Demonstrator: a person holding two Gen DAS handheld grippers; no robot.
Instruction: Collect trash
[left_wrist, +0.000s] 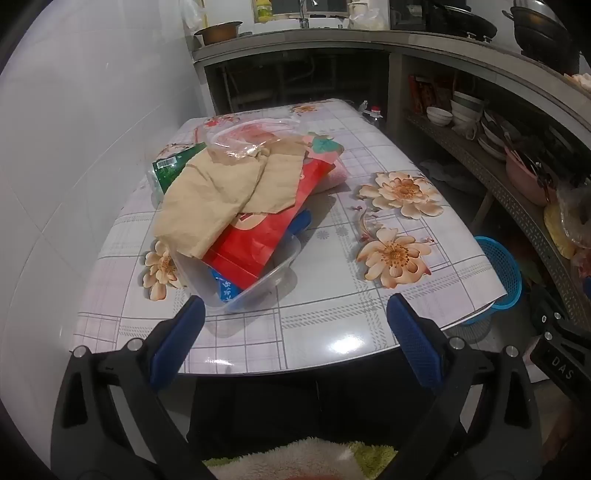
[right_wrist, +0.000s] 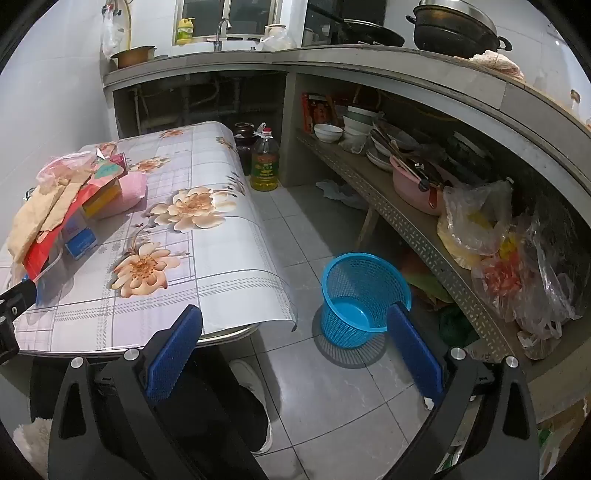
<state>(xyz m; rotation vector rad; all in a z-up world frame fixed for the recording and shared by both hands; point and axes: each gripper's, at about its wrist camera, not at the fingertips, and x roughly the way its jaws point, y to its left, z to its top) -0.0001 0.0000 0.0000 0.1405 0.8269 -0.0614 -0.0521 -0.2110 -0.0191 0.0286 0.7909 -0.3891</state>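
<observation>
The paper (left_wrist: 221, 192) and red bag (left_wrist: 266, 236) bury most of the tub (left_wrist: 236, 291), and the table (left_wrist: 332, 325) hides half the basket (left_wrist: 498, 273).

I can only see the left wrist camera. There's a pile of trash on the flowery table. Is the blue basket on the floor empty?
Observer: Yes. The right wrist view looks into the blue basket, and only its bare bottom shows.
Operator: Is anything standing on the floor behind the table?
Observer: A big bottle of yellow oil stands on the floor beyond the table, next to a dark jar.
Operator: Is the other gripper holding something?
Observer: No. The right gripper is open, with nothing between its blue pads.
</observation>
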